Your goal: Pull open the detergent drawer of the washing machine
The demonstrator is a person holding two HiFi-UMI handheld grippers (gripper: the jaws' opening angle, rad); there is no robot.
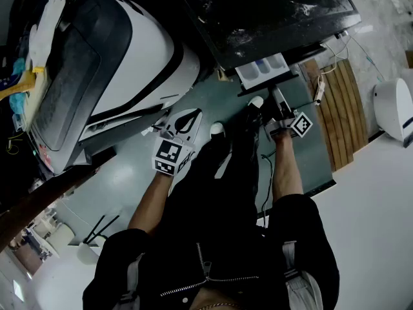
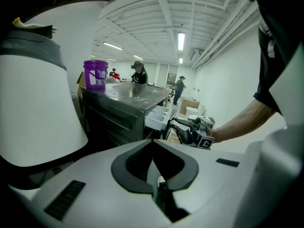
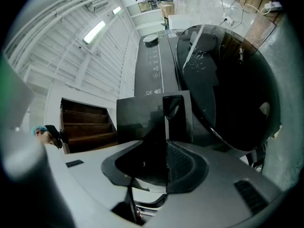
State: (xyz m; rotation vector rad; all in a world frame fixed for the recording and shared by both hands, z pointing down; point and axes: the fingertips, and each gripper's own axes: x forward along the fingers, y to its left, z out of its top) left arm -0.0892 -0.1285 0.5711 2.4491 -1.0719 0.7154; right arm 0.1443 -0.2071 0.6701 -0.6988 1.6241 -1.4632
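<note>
My right gripper is clamped on the dark front panel of the detergent drawer, which sits just above the middle of the head view. It sticks out from the black washing machine with its white compartments showing. In the right gripper view the panel fills the space between my jaws. My left gripper hangs at centre-left, closed on nothing and well apart from the drawer.
</note>
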